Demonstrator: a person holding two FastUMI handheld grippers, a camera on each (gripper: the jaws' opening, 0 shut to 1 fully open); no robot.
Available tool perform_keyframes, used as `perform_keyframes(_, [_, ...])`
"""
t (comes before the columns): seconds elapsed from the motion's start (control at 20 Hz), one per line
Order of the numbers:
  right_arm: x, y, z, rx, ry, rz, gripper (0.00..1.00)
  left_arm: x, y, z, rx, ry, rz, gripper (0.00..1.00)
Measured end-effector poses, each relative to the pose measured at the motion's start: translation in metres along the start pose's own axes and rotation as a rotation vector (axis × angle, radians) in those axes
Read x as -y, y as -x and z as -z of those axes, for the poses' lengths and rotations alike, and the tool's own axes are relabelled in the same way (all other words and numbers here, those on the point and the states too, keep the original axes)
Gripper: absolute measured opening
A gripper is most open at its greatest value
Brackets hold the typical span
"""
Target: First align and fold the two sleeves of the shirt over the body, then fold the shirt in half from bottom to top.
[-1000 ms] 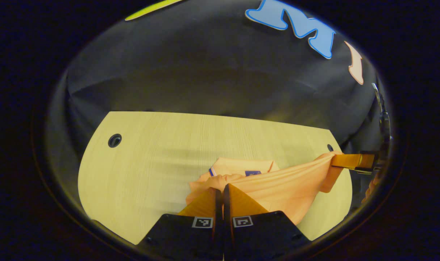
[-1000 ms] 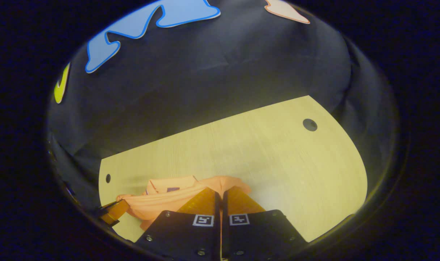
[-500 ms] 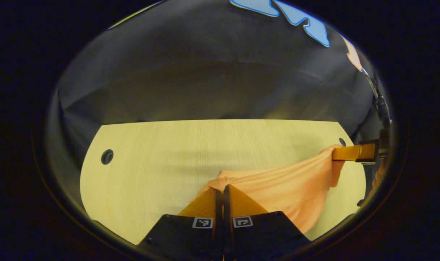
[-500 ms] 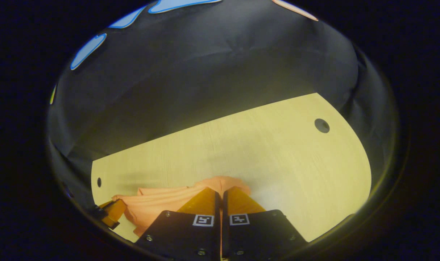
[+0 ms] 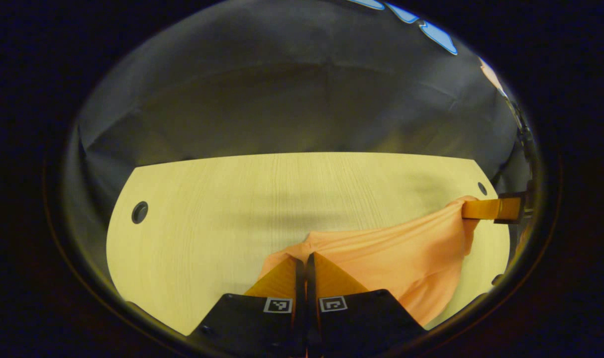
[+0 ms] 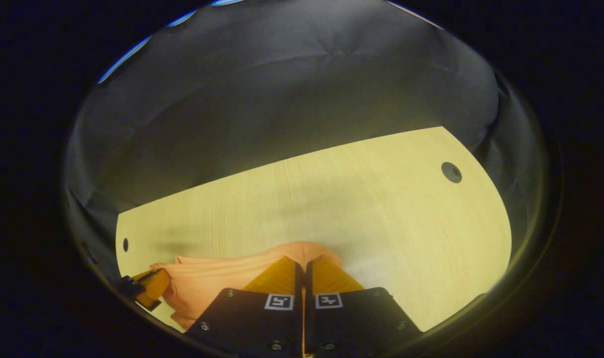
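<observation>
An orange shirt (image 5: 391,253) hangs stretched between both grippers above the pale wooden table (image 5: 222,209). In the left gripper view my left gripper (image 5: 304,258) is shut on one corner of the shirt's edge, and the right gripper (image 5: 463,209) pinches the other corner at the far right. In the right gripper view my right gripper (image 6: 303,259) is shut on the shirt (image 6: 217,283), and the left gripper (image 6: 157,286) holds the cloth at the lower left. The lifted cloth covers the collar and the rest of the shirt.
The table (image 6: 381,209) has a round cable hole near its left end (image 5: 140,212) and one near its right end (image 6: 451,172). Black cloth wall stands behind the table's far edge.
Both grippers have carried the shirt's edge forward over the body. The collar and label seen a second ago are now covered by the lifted cloth. The table's far edge sits higher in both views.
</observation>
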State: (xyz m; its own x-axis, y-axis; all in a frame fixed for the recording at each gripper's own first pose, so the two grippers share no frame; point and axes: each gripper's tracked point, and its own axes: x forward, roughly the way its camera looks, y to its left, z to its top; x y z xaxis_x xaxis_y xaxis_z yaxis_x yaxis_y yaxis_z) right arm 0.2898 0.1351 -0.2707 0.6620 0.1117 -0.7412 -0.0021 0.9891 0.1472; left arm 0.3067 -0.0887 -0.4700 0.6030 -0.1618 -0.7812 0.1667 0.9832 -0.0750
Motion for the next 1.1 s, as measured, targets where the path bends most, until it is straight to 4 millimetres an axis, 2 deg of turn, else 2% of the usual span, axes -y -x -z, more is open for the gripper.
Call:
perform_keyframes(0.05, [0.000,0.005,-0.004,0.010,0.007,-0.005,0.02,0.001,-0.001,0.001,0.001,0.001,0.006,0.10])
perform_keyframes(0.1, [0.000,-0.001,-0.003,0.017,0.015,-0.008,0.06,0.004,-0.003,0.001,0.003,0.006,0.020,0.07])
perform_keyframes(0.15, [0.001,0.001,-0.002,0.021,0.022,-0.003,0.09,0.006,-0.002,0.001,0.000,0.009,0.026,0.09])
perform_keyframes(0.25, [0.002,0.004,0.000,0.024,0.028,-0.007,0.16,0.005,0.002,0.006,-0.011,0.014,0.041,0.34])
perform_keyframes(0.3, [0.002,0.006,0.000,0.025,0.031,-0.005,0.29,0.003,0.002,0.005,-0.013,0.020,0.043,0.42])
perform_keyframes(0.35, [0.002,0.010,-0.001,0.030,0.035,-0.007,0.33,0.003,0.004,0.006,-0.014,0.026,0.041,0.50])
perform_keyframes(0.4, [0.003,0.013,-0.004,0.035,0.042,-0.001,0.46,0.004,0.006,0.005,-0.016,0.036,0.051,0.55])
perform_keyframes(0.45, [0.004,0.014,-0.003,0.039,0.047,0.001,0.55,0.003,0.010,0.005,-0.014,0.039,0.051,0.64])
perform_keyframes(0.5, [0.003,0.016,-0.003,0.042,0.051,0.001,0.56,0.000,0.012,0.005,-0.013,0.040,0.050,0.70])
perform_keyframes(0.65, [0.005,0.029,0.005,0.050,0.061,-0.004,0.56,-0.005,0.027,0.001,0.007,0.058,0.054,0.71])
perform_keyframes(0.8, [0.004,0.059,0.018,0.067,0.076,-0.021,0.56,-0.003,0.046,-0.006,0.039,0.047,0.052,0.73])
perform_keyframes(0.9, [0.005,0.082,0.023,0.102,0.099,-0.030,0.56,0.004,0.076,-0.010,0.082,0.042,0.064,0.73])
perform_keyframes(0.95, [0.006,0.095,0.024,0.125,0.112,-0.034,0.56,0.007,0.092,-0.011,0.099,0.042,0.068,0.70])
perform_keyframes(1.05, [0.006,0.124,0.026,0.177,0.130,-0.041,0.56,0.011,0.122,-0.013,0.139,0.044,0.074,0.73])
perform_keyframes(1.1, [0.007,0.141,0.027,0.203,0.136,-0.048,0.56,0.014,0.138,-0.013,0.161,0.047,0.075,0.70])
